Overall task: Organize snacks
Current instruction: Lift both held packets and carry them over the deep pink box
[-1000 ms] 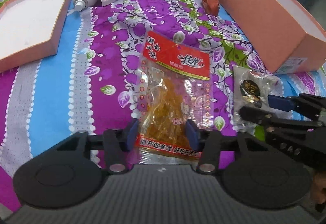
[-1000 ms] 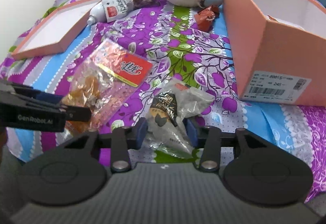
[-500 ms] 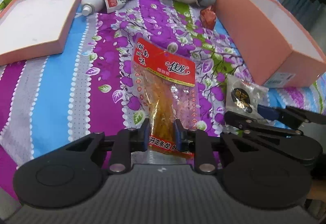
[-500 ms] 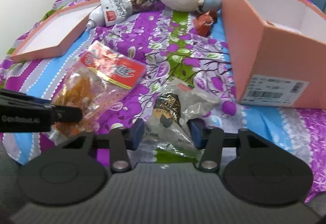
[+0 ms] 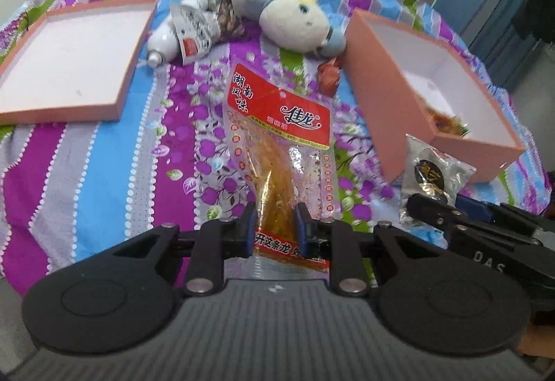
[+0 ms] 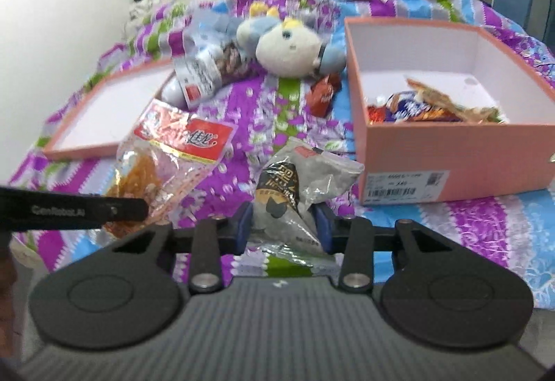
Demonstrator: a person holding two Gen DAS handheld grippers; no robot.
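We see the red-label snack pack (image 5: 277, 152) pinched low in our left gripper (image 5: 276, 225), lifted off the bedspread (image 5: 104, 155). R gripper (image 6: 282, 225), jaws just closing, clamps the grey snack pouch (image 6: 298, 187), near the pink box (image 6: 451, 159).

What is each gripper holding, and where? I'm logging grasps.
Left gripper: red-topped snack bag, pinched near its bottom end. Right gripper: grey snack packet, closing on its lower part.

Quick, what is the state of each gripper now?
Left gripper: shut on the red-topped snack packet.
Right gripper: jaws just been closing, shut on the grey snack packet.
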